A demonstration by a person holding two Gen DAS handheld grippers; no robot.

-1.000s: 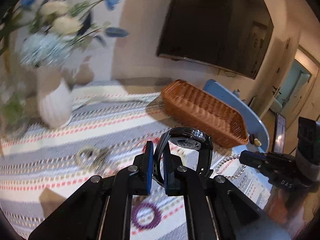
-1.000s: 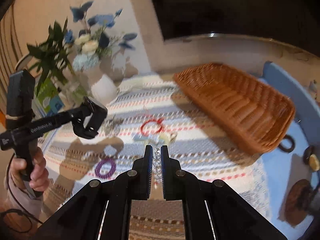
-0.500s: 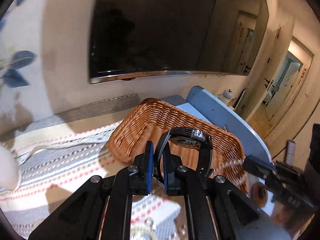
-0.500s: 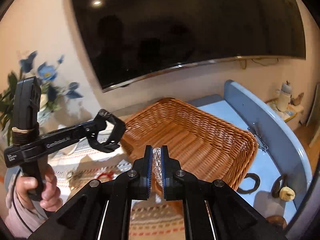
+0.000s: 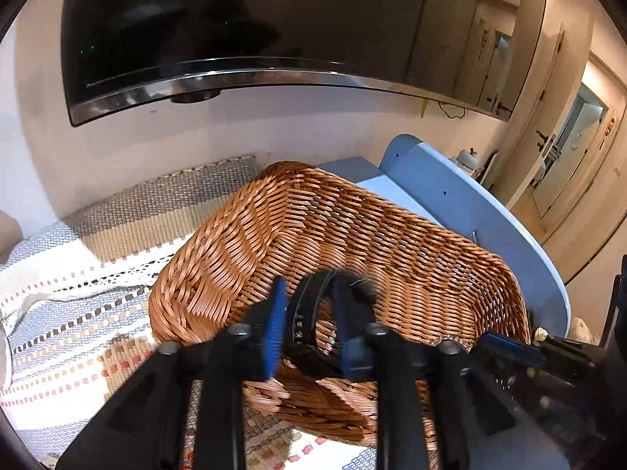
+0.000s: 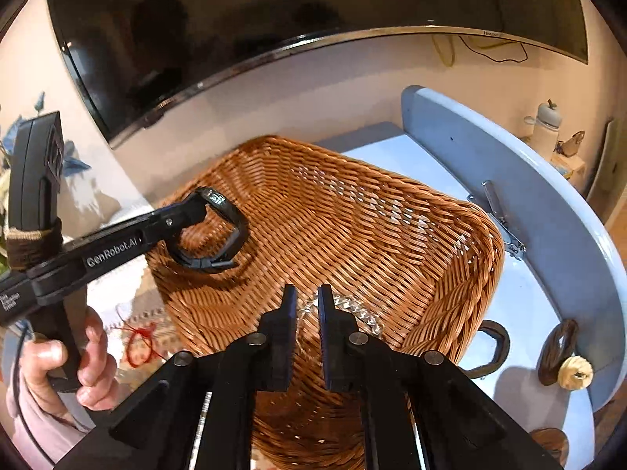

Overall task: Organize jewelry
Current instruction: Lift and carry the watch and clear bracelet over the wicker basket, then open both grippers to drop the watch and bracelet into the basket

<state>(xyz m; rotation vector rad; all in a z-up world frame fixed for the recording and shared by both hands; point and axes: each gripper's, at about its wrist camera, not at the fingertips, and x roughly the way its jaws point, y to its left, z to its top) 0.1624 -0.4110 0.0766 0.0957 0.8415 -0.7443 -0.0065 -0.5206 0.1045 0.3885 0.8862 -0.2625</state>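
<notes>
A brown wicker basket (image 5: 411, 258) (image 6: 392, 227) lies on the striped cloth. My left gripper (image 5: 307, 305) is open over the basket's near corner, and a black watch (image 5: 309, 313) sits loose between its jaws. In the right wrist view the watch (image 6: 219, 235) hangs at the left gripper's fingertips (image 6: 192, 207) over the basket. My right gripper (image 6: 307, 301) is open above the basket, and a clear bead bracelet (image 6: 352, 311) lies just beyond its fingertips inside the basket.
A red string bracelet (image 6: 139, 346) lies on the striped cloth (image 5: 78, 313) left of the basket. Dark rings (image 6: 491, 346) and a cream bead piece (image 6: 574, 372) lie on the blue table (image 6: 529, 305) to the right. A television (image 5: 254, 19) hangs on the wall behind.
Both grippers moved forward over the basket and opened. The left let go of the watch band and the right let go of the bead bracelet, which now lies in the basket.
</notes>
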